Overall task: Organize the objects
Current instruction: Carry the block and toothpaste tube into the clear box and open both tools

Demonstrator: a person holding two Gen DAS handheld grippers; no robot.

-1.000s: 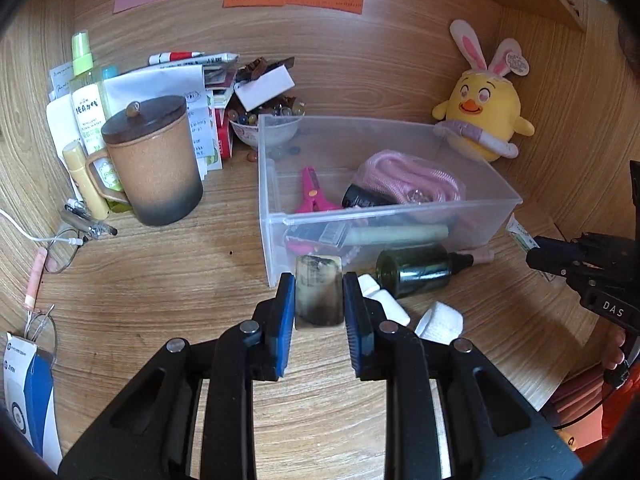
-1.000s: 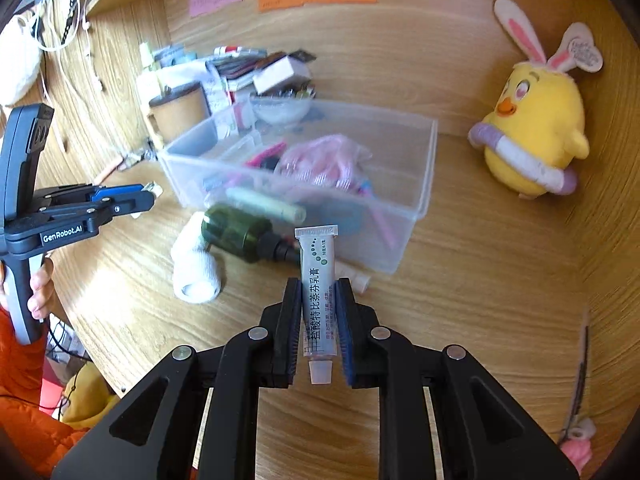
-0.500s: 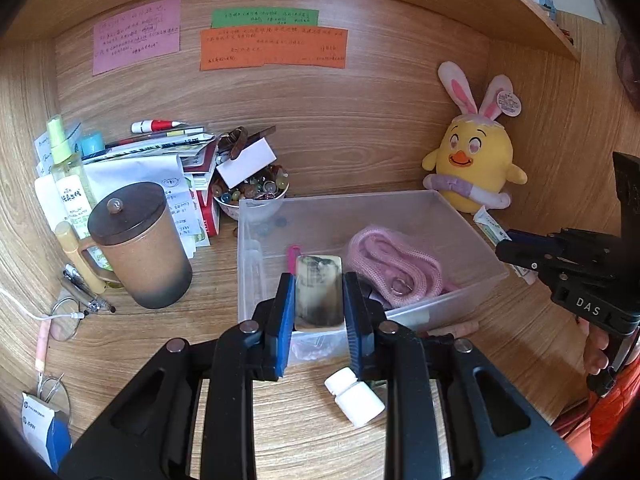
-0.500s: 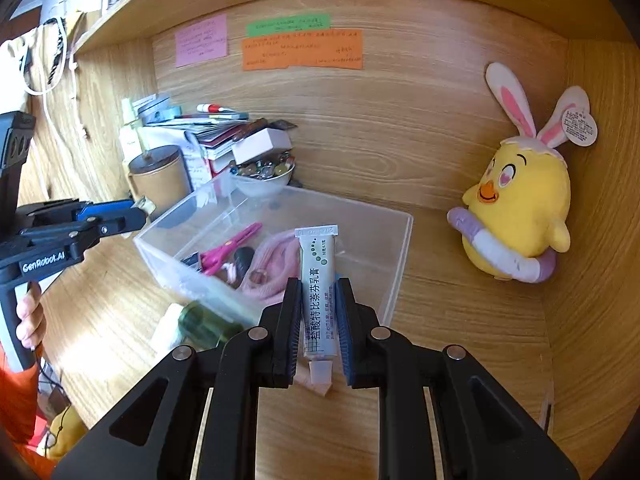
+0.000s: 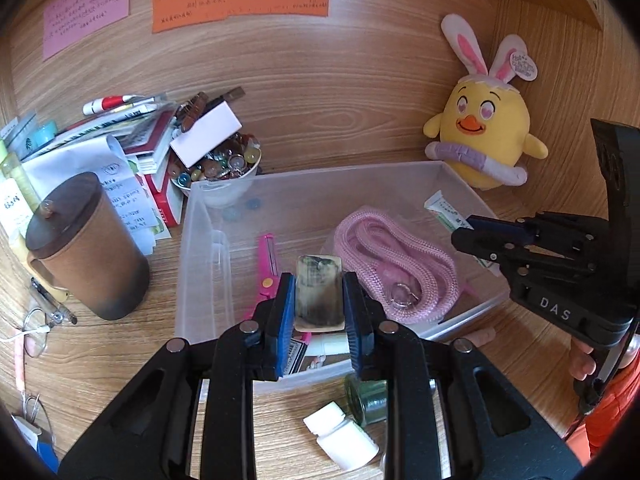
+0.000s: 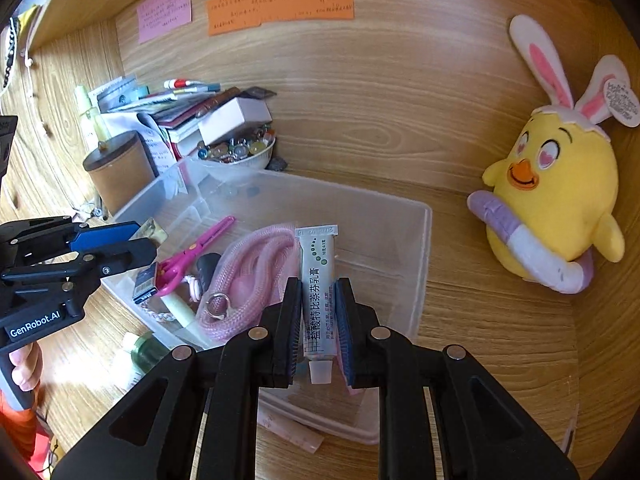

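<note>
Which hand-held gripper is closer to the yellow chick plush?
Right. The right hand-held gripper, shut on the ointment tube, is over the clear bin's end beside the yellow chick plush; the left hand-held gripper is at the bin's far end.

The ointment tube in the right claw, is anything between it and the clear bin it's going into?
Nothing visible blocks it. The right claw holds the ointment tube over the open, lidless clear bin. A pink rope lies below and left of it; the bin floor to the right looks bare.
</note>
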